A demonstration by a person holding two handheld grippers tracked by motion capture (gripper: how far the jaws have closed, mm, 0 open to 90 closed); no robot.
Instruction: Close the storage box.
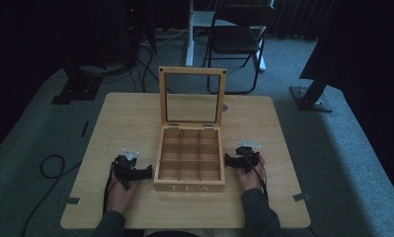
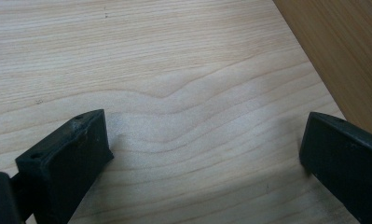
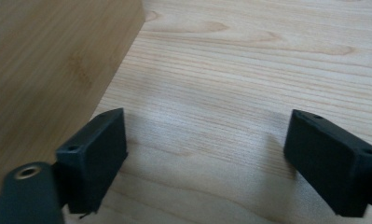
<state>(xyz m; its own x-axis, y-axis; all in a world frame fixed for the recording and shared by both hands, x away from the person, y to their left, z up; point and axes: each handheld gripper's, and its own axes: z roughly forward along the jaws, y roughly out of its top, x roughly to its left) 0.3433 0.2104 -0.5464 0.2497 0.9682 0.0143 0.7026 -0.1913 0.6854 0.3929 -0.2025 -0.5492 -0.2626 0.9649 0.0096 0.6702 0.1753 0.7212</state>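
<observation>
A wooden tea box (image 1: 189, 160) marked TEA stands at the middle of the table, its glass-paned lid (image 1: 192, 96) raised upright and its several compartments empty. My left gripper (image 1: 147, 171) rests on the tabletop just left of the box, pointing at its side wall (image 2: 342, 51), jaws wide apart with bare wood between them. My right gripper (image 1: 227, 160) lies just right of the box, pointing at that wall (image 3: 48, 79), open too. In its own view the left gripper (image 2: 207, 144) holds nothing, and the right gripper (image 3: 207, 144) is likewise empty.
The light wooden table (image 1: 125, 118) has bare surface on both sides of the box and behind it. A black folding chair (image 1: 239, 34) and stand bases (image 1: 78, 89) sit on the grey carpet beyond the table. A cable (image 1: 51, 168) loops off the left edge.
</observation>
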